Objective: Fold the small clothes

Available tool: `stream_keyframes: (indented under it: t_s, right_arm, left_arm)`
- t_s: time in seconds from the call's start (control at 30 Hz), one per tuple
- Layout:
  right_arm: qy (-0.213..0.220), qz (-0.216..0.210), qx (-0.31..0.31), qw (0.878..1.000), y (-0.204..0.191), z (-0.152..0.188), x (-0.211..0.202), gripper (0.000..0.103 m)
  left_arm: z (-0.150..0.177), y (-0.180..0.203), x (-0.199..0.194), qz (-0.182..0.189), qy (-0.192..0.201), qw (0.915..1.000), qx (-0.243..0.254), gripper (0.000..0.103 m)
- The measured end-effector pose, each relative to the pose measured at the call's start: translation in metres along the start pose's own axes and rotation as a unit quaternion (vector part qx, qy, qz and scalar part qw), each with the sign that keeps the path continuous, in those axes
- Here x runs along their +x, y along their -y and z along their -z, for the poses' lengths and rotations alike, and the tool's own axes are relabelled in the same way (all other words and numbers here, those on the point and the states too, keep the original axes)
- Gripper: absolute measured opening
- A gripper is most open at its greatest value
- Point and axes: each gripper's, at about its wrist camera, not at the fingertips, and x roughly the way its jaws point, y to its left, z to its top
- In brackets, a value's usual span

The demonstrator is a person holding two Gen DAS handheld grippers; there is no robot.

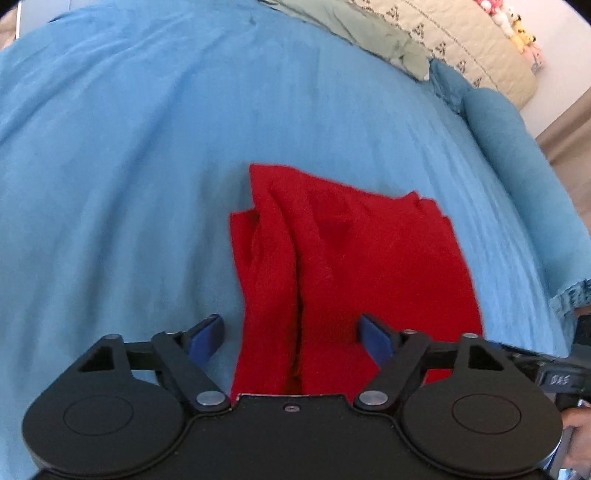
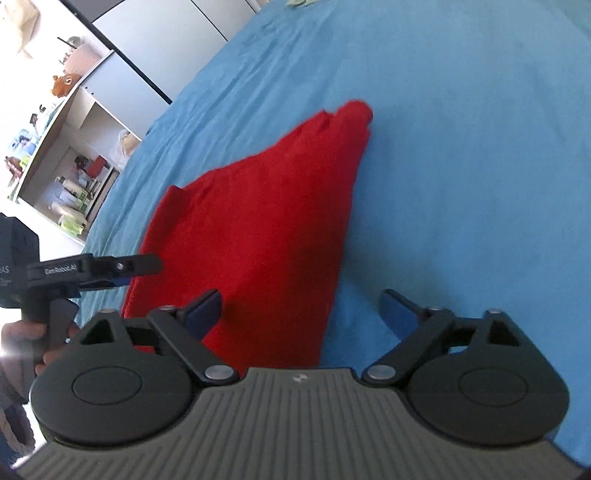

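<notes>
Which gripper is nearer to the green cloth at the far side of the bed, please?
Neither clearly: the left gripper and right gripper both hover open over the red garment, well short of the green cloth.

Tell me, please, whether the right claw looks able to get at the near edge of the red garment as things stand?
Probably yes. The right claw is open, and the red garment lies flat on the blue bedspread just ahead, its near edge between the fingers. Nothing covers that edge; the left claw sits off to the side.

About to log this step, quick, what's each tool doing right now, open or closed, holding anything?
Left tool: open, holding nothing, poised over the folded red fleece garment.
Right tool: open, holding nothing, at the garment's edge.
</notes>
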Motion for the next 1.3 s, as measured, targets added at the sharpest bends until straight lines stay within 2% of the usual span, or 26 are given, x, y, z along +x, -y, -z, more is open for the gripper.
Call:
stream_keyframes:
  t_s: [0.1, 0.13, 0.17, 0.2, 0.27, 0.3, 0.37, 0.43, 0.47, 0.6, 0.73, 0.93, 1.1, 1.23, 1.3]
  right_arm:
    - [0.018, -0.008, 0.007, 1.000, 0.000, 0.003, 0.005, 0.102]
    - [0.021, -0.011, 0.011, 1.000, -0.001, 0.003, 0.006, 0.098]
    - [0.019, -0.017, 0.013, 1.000, -0.004, 0.001, 0.009, 0.085]
    - [0.013, -0.024, 0.014, 1.000, -0.005, 0.001, 0.012, 0.078]
    - [0.009, -0.016, 0.009, 1.000, -0.010, 0.003, 0.017, 0.076]
    - [0.011, -0.011, 0.005, 1.000, -0.013, 0.000, 0.021, 0.068]
    - [0.017, -0.003, -0.002, 1.000, -0.018, 0.000, 0.021, 0.053]
    - [0.025, 0.003, -0.017, 1.000, -0.025, 0.000, 0.017, 0.047]
    - [0.032, 0.010, -0.034, 0.999, -0.032, 0.001, 0.014, 0.045]
    - [0.054, 0.020, -0.068, 0.996, -0.051, 0.003, -0.002, 0.042]
    - [0.069, 0.019, -0.090, 0.993, -0.063, 0.001, -0.026, 0.041]
    - [0.068, 0.027, -0.083, 0.994, -0.054, 0.000, -0.098, 0.041]
    - [0.046, 0.059, -0.065, 0.995, -0.021, 0.025, -0.152, 0.041]
    - [0.037, 0.070, -0.052, 0.995, 0.025, 0.062, -0.156, 0.041]
    - [0.037, 0.071, -0.043, 0.996, 0.048, 0.082, -0.148, 0.042]
  left_arm:
    - [0.004, 0.001, 0.001, -0.001, 0.009, 0.9999, 0.009, 0.082]
    - [0.005, 0.003, 0.002, -0.005, 0.011, 0.9998, 0.012, 0.083]
    - [0.006, 0.005, 0.002, -0.009, 0.014, 0.9997, 0.016, 0.082]
    - [0.008, 0.007, 0.002, -0.013, 0.015, 0.9996, 0.020, 0.080]
    - [0.010, 0.010, 0.002, -0.014, 0.014, 0.9995, 0.027, 0.066]
    - [0.010, 0.013, 0.002, -0.010, 0.011, 0.9995, 0.027, 0.057]
    - [0.008, 0.025, 0.003, -0.030, 0.016, 0.9984, 0.045, 0.048]
    - [0.010, 0.040, 0.000, -0.055, 0.025, 0.9950, 0.080, 0.036]
    - [0.012, 0.048, -0.002, -0.067, 0.030, 0.9928, 0.095, 0.034]
    - [0.017, 0.064, -0.011, -0.083, 0.048, 0.9878, 0.123, 0.030]
    - [0.020, 0.086, -0.028, -0.057, 0.056, 0.9886, 0.128, 0.029]
    - [0.041, 0.144, -0.054, -0.022, 0.058, 0.9897, 0.129, 0.029]
    - [0.073, 0.187, -0.037, 0.001, 0.029, 0.9915, 0.127, 0.030]
    - [0.102, 0.196, -0.001, -0.002, 0.011, 0.9915, 0.130, 0.029]
    - [0.112, 0.198, 0.007, -0.022, 0.028, 0.9893, 0.142, 0.030]
